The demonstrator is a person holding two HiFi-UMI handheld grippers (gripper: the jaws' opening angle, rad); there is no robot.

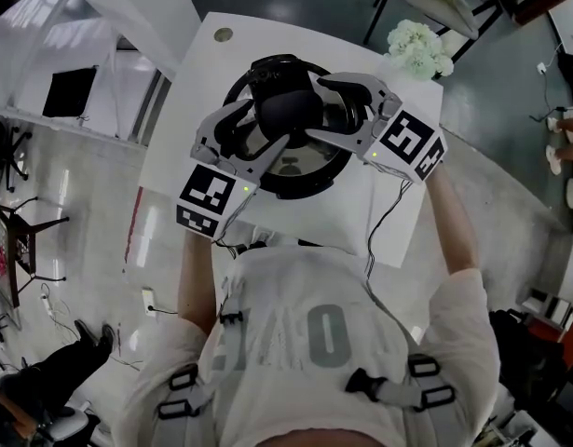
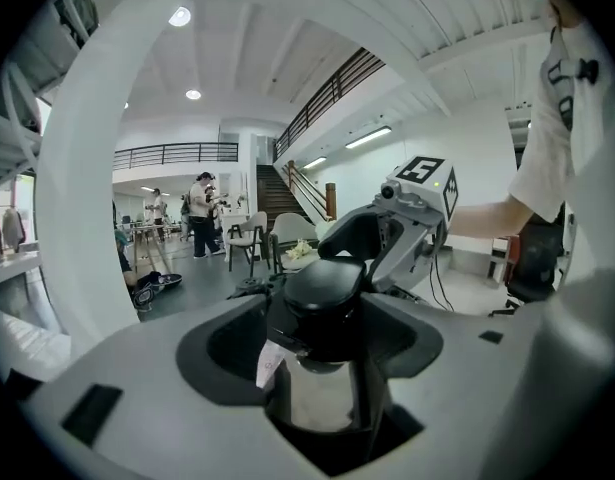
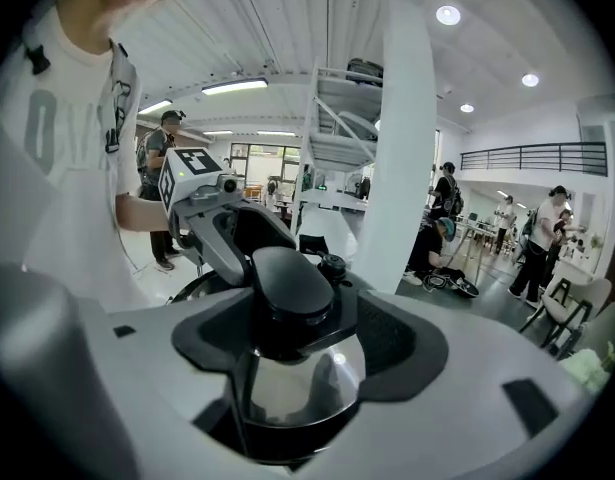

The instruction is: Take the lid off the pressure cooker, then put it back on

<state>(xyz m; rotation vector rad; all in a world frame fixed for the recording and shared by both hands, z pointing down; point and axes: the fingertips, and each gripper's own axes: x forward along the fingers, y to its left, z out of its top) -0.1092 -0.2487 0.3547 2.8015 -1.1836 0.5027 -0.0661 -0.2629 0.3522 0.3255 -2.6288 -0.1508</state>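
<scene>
Two claws stood at the black round plastic knob (image 1: pixel 288 110) in the centre of the shiny steel lid (image 1: pixel 293 166). The lid sat in place on the black-rimmed round pressure cooker (image 1: pixel 300 188).

The cooker stood on the white surface (image 1: pixel 221 63). A bunch of white flowers (image 1: pixel 418 49) lay at the far right corner, apart from it.

In the head view the left claw (image 1: pixel 266 127) reached in from the near left and the right claw (image 1: pixel 316 108) from the right. Their tips nearly met around the knob.

Left gripper view: the jaws were partly apart with the knob between the dark pads. The right pad was just beside the knob. A slim gap on the left showed a white paper label (image 2: pixel 270 366) on the lid.

Right gripper view: the jaws were partly apart with the knob between the pads. A gap on the right showed bare steel.

Firm pad contact could not be confirmed for either claw.
</scene>
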